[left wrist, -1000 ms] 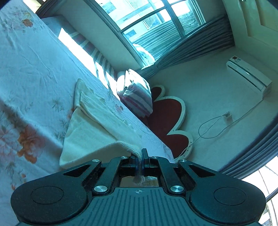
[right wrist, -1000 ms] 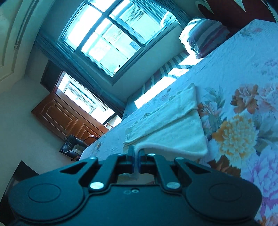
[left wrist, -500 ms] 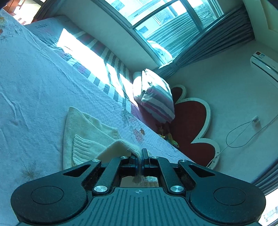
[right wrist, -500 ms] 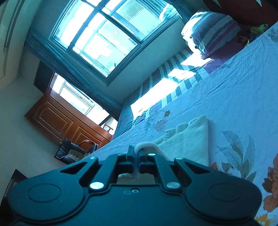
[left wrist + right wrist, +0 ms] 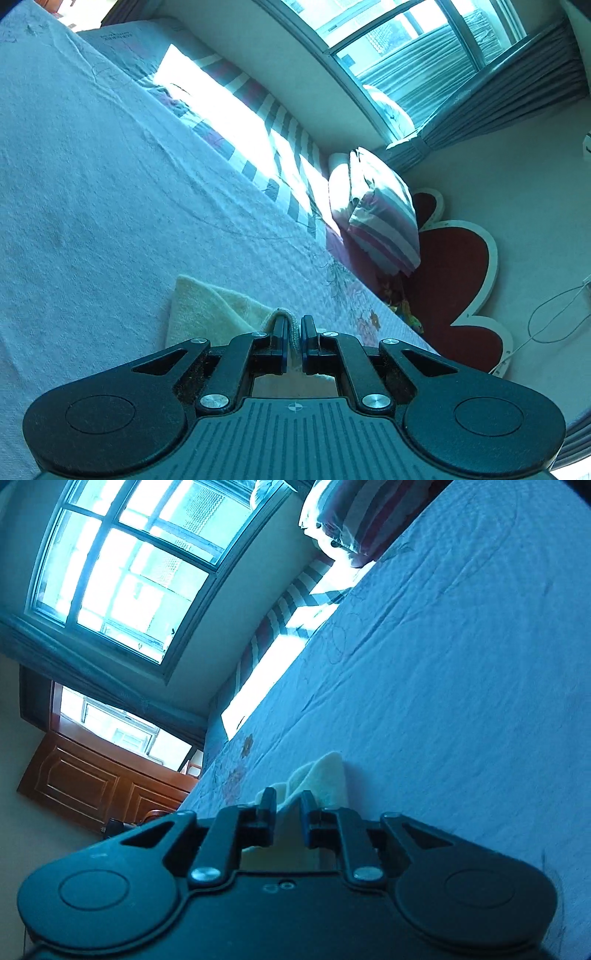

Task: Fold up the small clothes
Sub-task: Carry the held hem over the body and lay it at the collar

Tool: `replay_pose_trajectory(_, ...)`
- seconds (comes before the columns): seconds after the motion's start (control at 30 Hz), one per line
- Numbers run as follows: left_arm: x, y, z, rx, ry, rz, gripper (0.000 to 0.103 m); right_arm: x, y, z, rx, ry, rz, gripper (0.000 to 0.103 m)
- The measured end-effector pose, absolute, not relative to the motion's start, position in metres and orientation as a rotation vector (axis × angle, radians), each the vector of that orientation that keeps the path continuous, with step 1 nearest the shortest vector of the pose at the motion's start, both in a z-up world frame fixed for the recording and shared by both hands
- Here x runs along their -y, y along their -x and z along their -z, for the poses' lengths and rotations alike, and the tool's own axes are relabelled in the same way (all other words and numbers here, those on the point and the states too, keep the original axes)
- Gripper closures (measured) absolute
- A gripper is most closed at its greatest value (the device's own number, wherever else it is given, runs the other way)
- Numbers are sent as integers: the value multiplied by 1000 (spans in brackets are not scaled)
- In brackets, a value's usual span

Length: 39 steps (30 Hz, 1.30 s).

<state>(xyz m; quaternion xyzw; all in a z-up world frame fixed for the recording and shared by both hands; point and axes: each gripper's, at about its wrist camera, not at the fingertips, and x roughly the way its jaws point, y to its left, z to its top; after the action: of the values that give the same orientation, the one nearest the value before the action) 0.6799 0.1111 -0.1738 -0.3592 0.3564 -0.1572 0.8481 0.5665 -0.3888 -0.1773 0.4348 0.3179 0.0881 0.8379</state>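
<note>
A cream knit garment lay on the bedspread, at twelve o'clock from both claws. The left gripper and right gripper had just been opening, cloth loose between narrowly parted jaws. It looked soft, light and floppy, best pinched at the corners.

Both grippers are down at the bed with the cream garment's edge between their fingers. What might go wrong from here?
1. The left gripper has just been opening, yet a ridge of the cream garment stands in the narrow gap; pulling back may drag it and undo the fold.
2. The right gripper has also been opening and gapes wider, so the two corners may drop unevenly.
3. Most of the garment lies hidden beneath both grippers, so a crooked fold on the bedspread could go unnoticed.
</note>
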Motion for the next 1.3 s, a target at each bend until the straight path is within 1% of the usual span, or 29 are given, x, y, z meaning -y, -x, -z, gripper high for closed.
replay_pose_trajectory(0.03, -115, -675, 169, -724, 735, 317, 69, 392, -561, 173, -652, -900, -163, 56)
replay_pose_trajectory(0.07, -123, -670, 160, -685, 678, 285, 38, 398, -555, 169, -627, -878, -159, 54)
replay_pose_trajectory(0.1, -125, -666, 155, -660, 630, 280, 35, 402, -550, 165, -610, -861, -177, 55)
replay_pose_trajectory(0.13, -128, -667, 149, -657, 572, 309, 36, 404, -546, 160, -602, -819, -195, 60)
replay_pose_trajectory(0.17, -128, -669, 145, -670, 533, 332, 43, 402, -545, 154, -607, -759, -207, 61)
replay_pose_trajectory(0.2, -126, -674, 143, -692, 495, 358, 51, 399, -546, 149, -615, -705, -227, 65)
replay_pose_trajectory(0.27, -115, -681, 142, -723, 413, 376, 52, 388, -550, 141, -630, -603, -252, 67)
replay_pose_trajectory(0.33, -101, -690, 143, -753, 316, 386, 52, 376, -559, 137, -646, -527, -255, 60)
replay_pose_trajectory(0.37, -93, -695, 143, -767, 264, 386, 52, 369, -563, 136, -655, -495, -256, 60)
replay_pose_trajectory(0.43, -83, -703, 143, -793, 193, 388, 52, 358, -572, 136, -666, -455, -271, 62)
replay_pose_trajectory(0.5, -79, -708, 143, -808, 178, 391, 52, 346, -579, 136, -690, -414, -285, 64)
replay_pose_trajectory(0.57, -77, -712, 141, -802, 176, 399, 52, 337, -585, 136, -706, -382, -301, 69)
replay_pose_trajectory(0.6, -76, -713, 141, -804, 176, 400, 52, 334, -586, 137, -721, -369, -305, 79)
replay_pose_trajectory(0.63, -76, -715, 140, -803, 178, 402, 58, 331, -590, 139, -747, -346, -303, 85)
replay_pose_trajectory(0.67, -76, -716, 140, -807, 182, 403, 82, 328, -592, 140, -760, -326, -300, 87)
replay_pose_trajectory(0.7, -77, -718, 145, -817, 196, 400, 99, 327, -590, 140, -753, -319, -307, 91)
replay_pose_trajectory(0.73, -80, -718, 147, -816, 220, 407, 100, 328, -591, 140, -748, -319, -315, 96)
replay_pose_trajectory(0.83, -82, -714, 153, -784, 257, 423, 100, 324, -589, 136, -727, -284, -310, 97)
replay_pose_trajectory(0.97, -94, -705, 143, -683, 329, 438, 100, 320, -584, 125, -670, -249, -325, 97)
replay_pose_trajectory(1.03, -96, -707, 139, -668, 342, 441, 100, 320, -585, 117, -636, -247, -334, 97)
replay_pose_trajectory(1.17, -93, -717, 143, -695, 327, 419, 100, 322, -592, 113, -617, -250, -327, 97)
replay_pose_trajectory(1.3, -83, -727, 165, -786, 278, 364, 100, 328, -607, 133, -682, -296, -285, 97)
